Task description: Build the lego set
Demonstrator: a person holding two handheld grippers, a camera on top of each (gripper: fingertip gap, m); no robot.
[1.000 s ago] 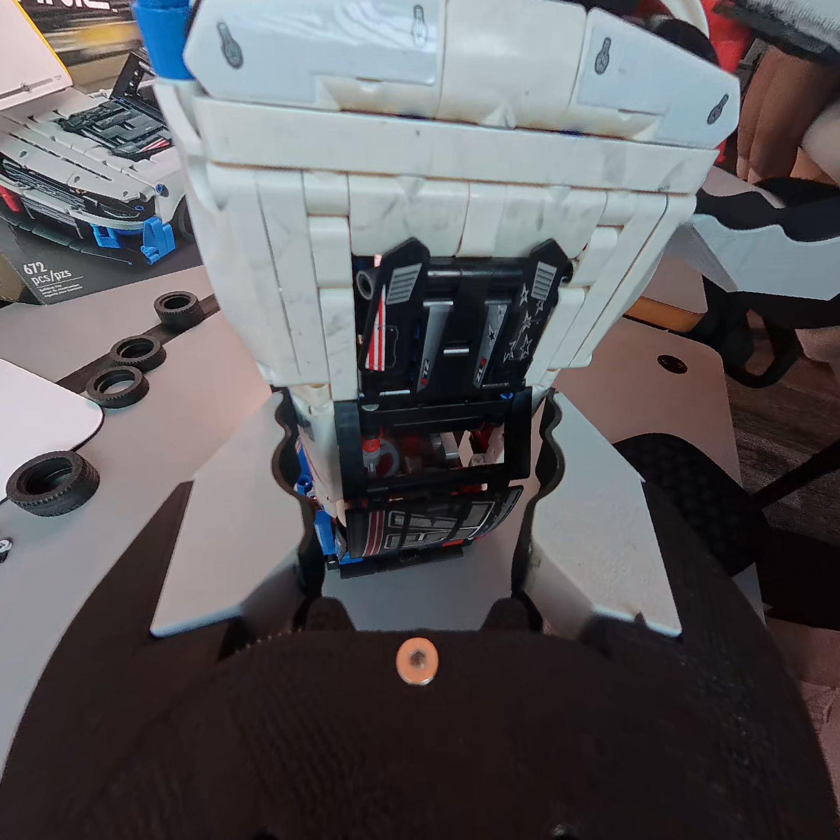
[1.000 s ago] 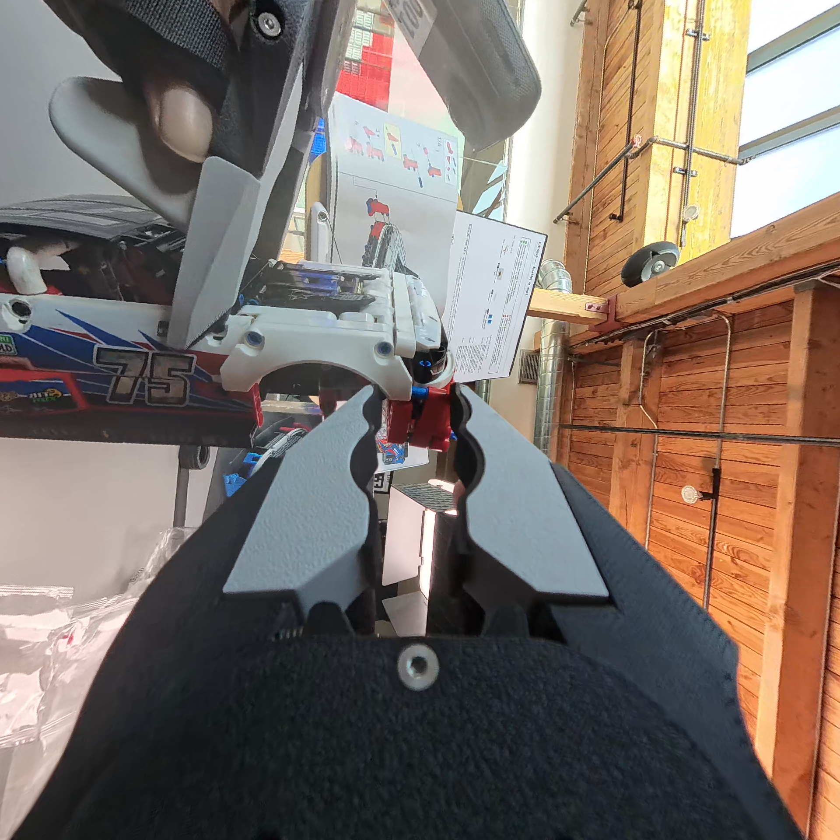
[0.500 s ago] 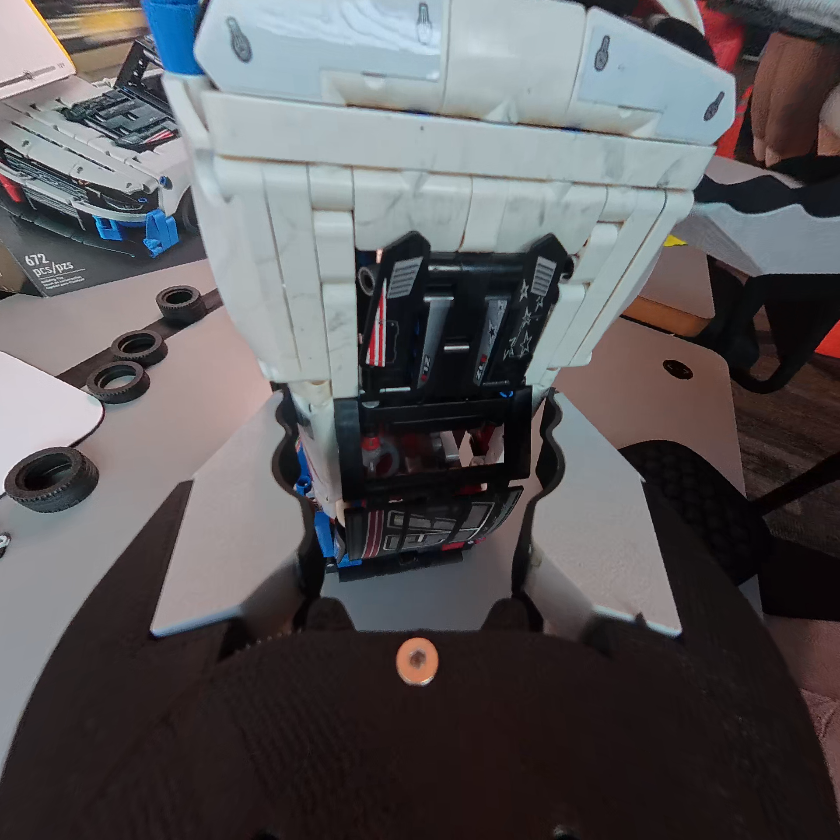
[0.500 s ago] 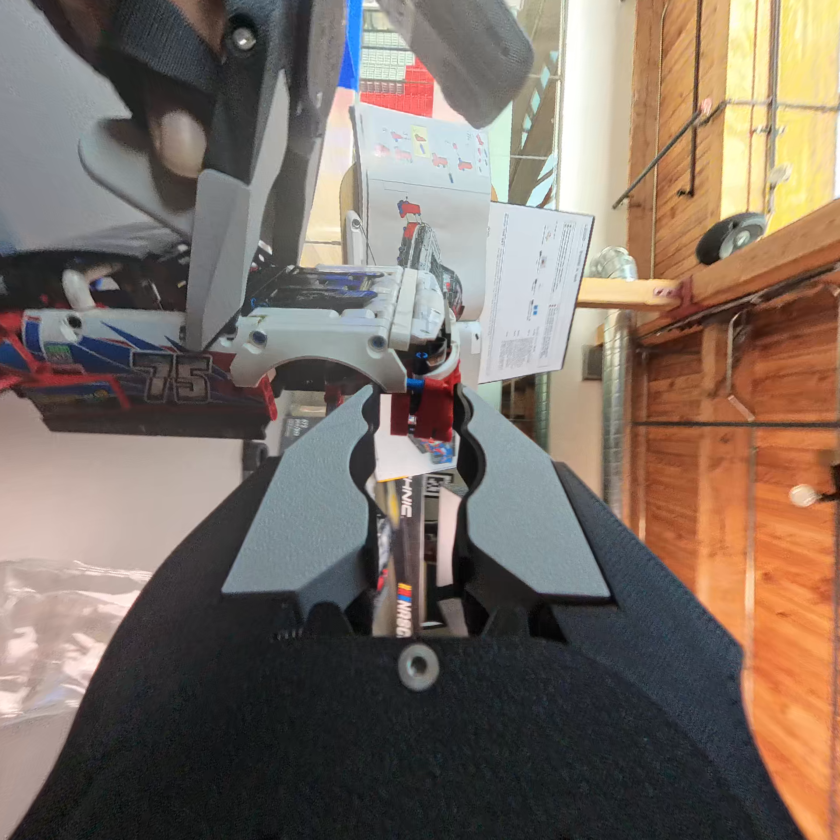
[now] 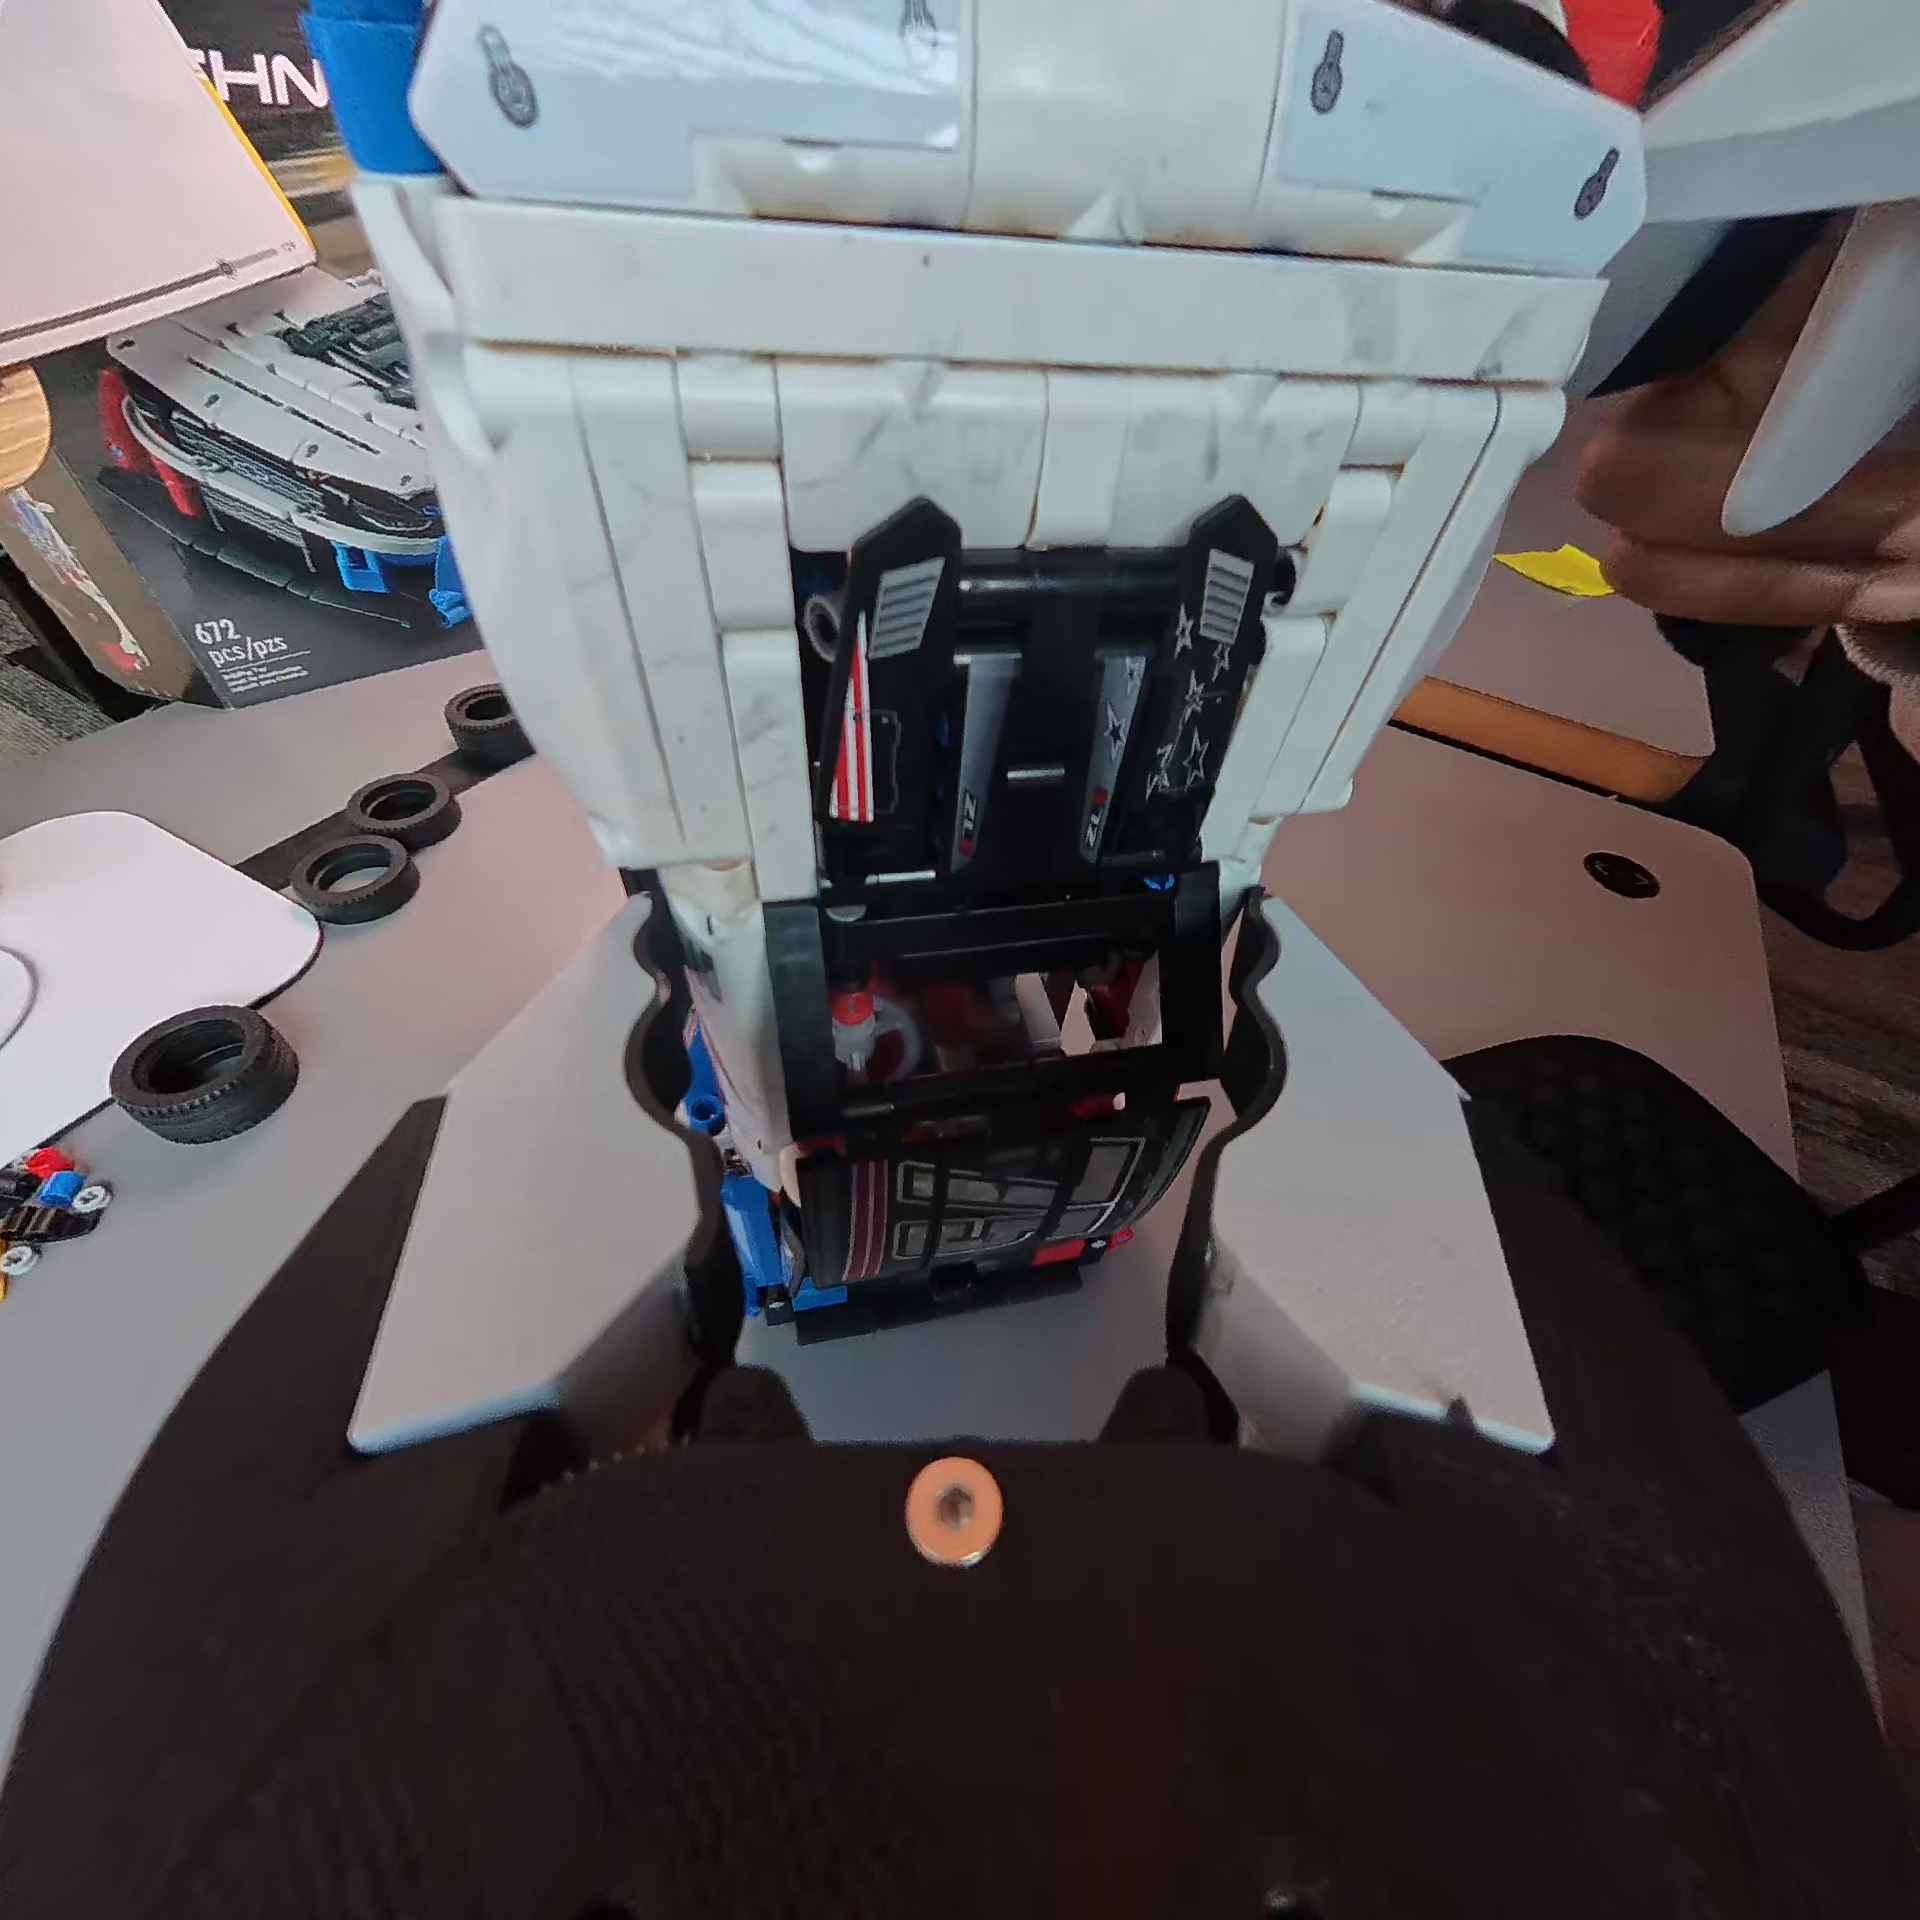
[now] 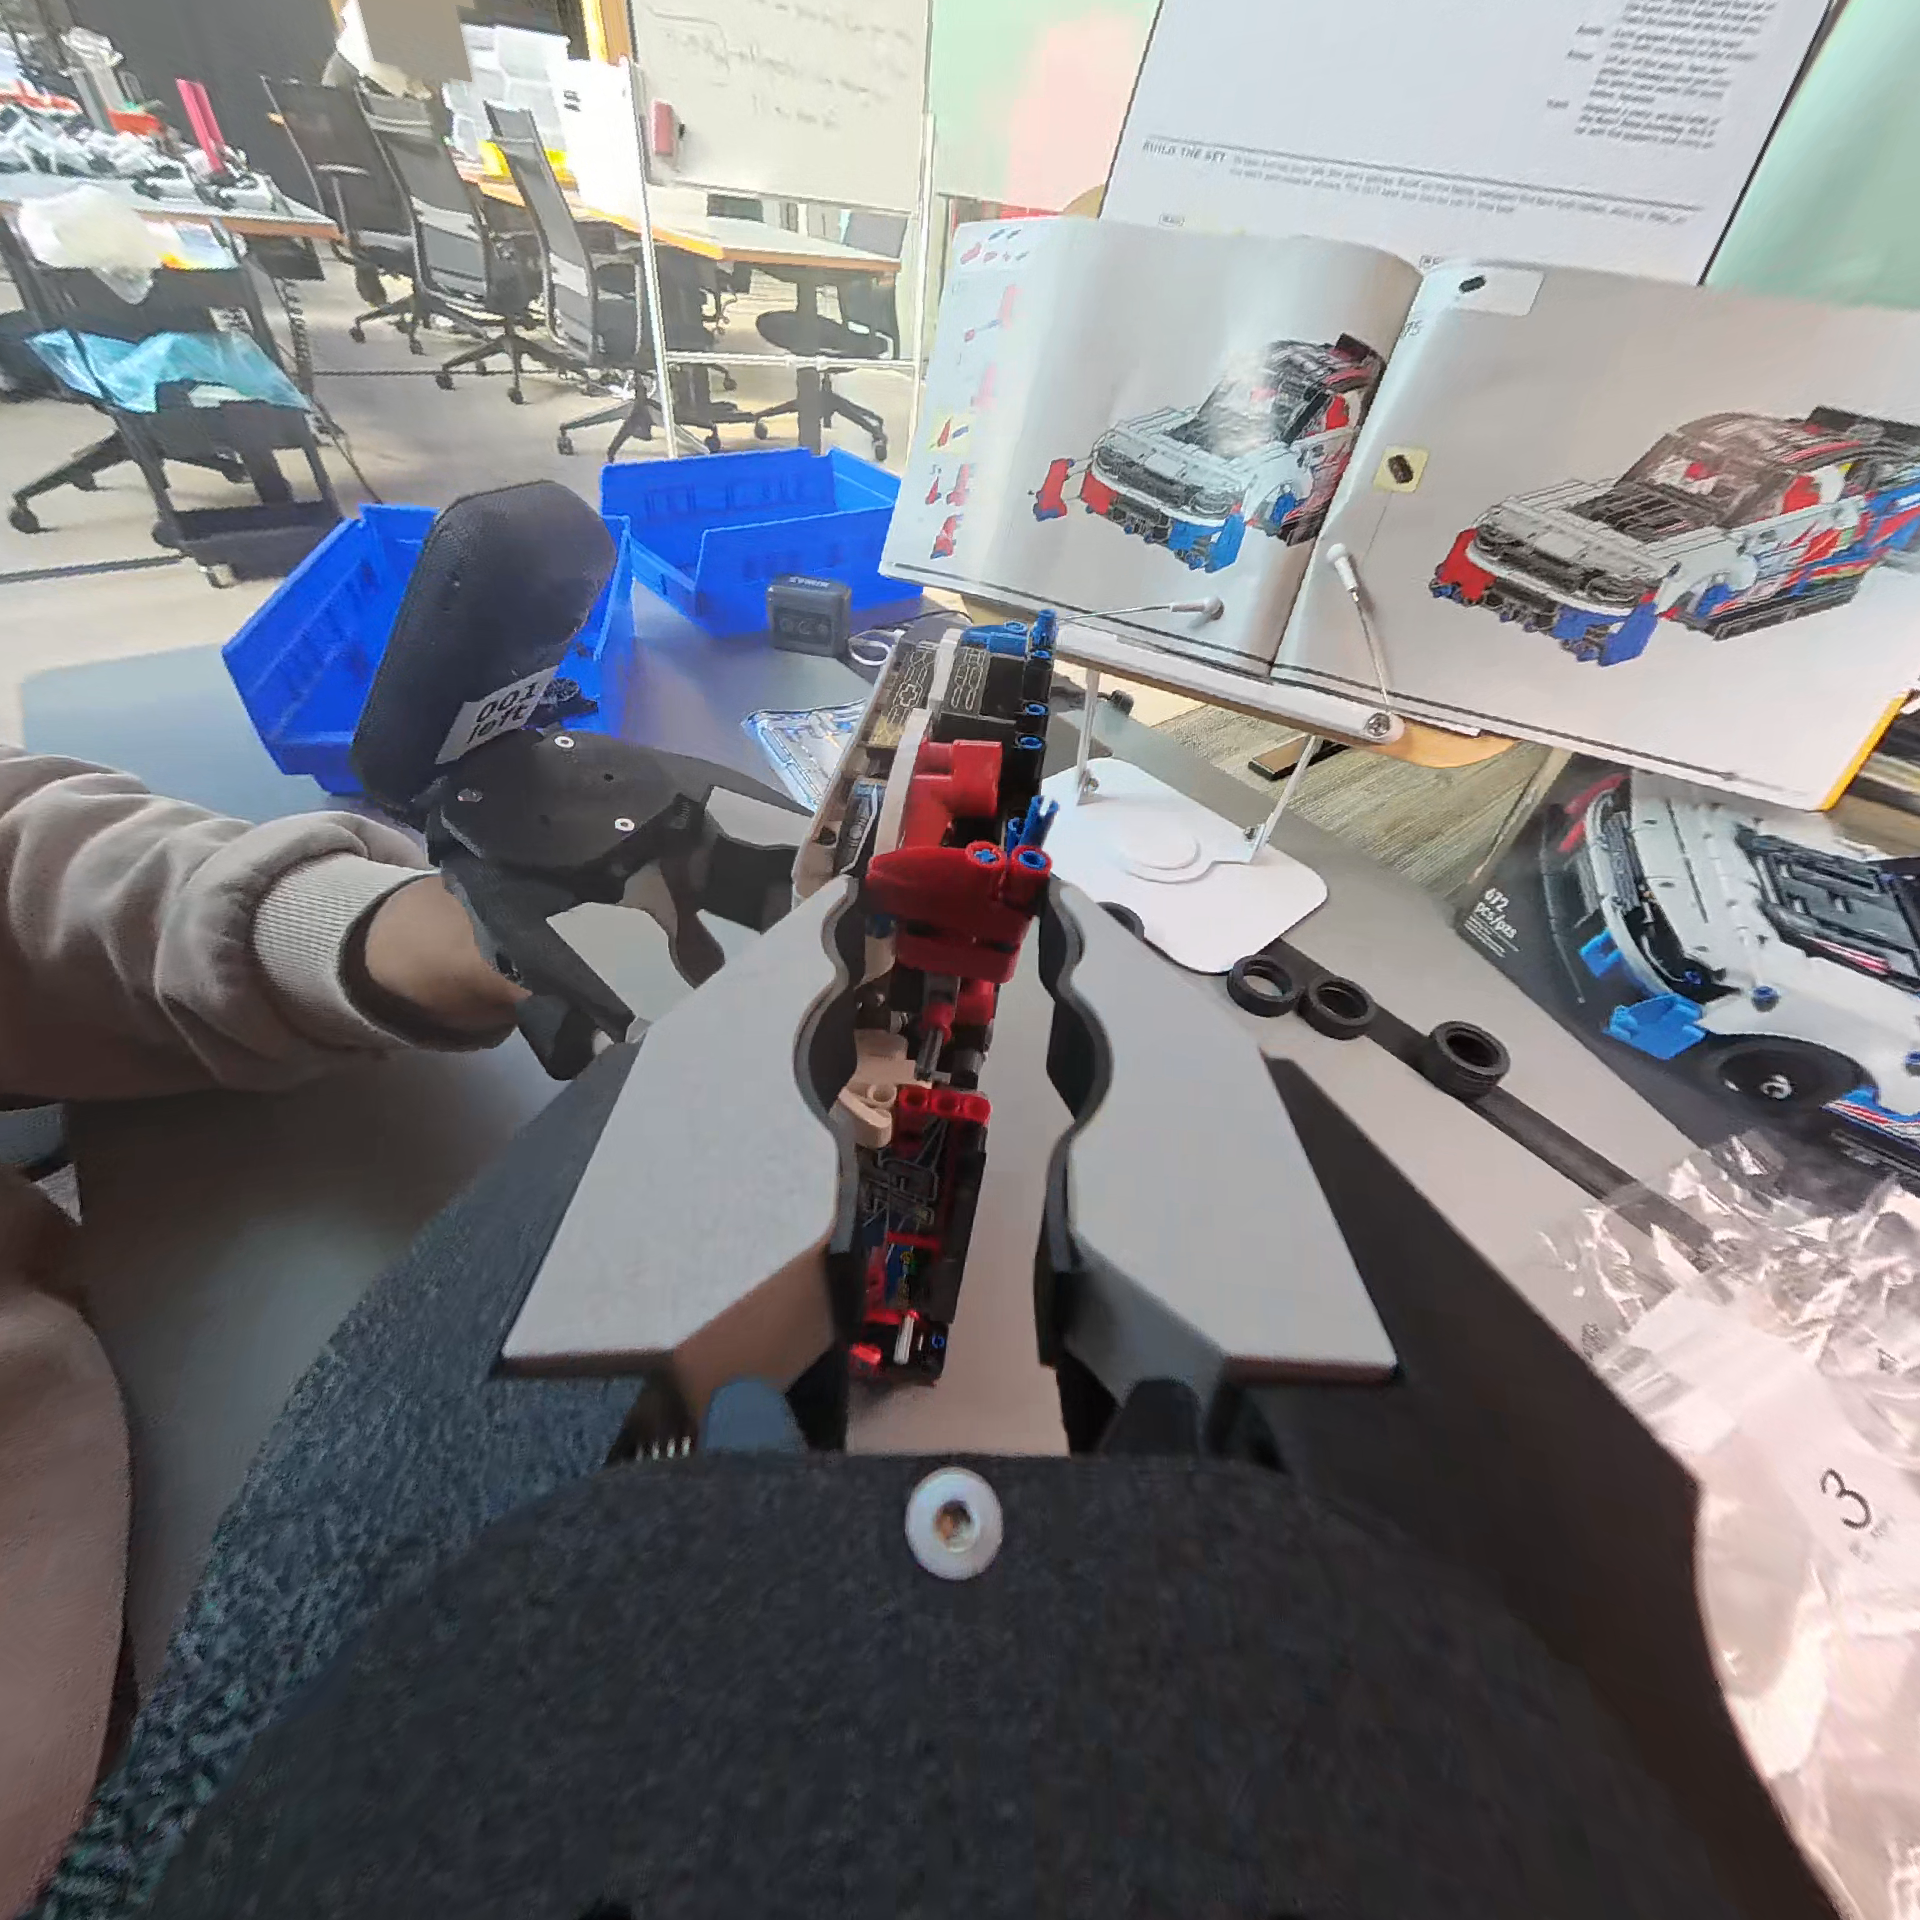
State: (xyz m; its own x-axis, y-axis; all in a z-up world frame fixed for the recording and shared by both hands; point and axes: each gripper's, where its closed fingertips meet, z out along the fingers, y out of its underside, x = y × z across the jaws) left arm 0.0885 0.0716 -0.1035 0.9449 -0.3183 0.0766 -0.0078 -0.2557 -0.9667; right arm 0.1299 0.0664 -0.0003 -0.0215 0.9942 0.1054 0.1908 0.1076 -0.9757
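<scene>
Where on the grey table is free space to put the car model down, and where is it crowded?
Bare table lies between the left gripper and the blue bins. Another free patch lies right of the car model, up to the table's edge. It is crowded by the book stand, the loose tyres, the set box and the plastic bags.

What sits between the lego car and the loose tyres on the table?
Nothing visible. The lego car is held by both the left gripper and right gripper; the tyres lie unobstructed on the grey table to its left.
</scene>
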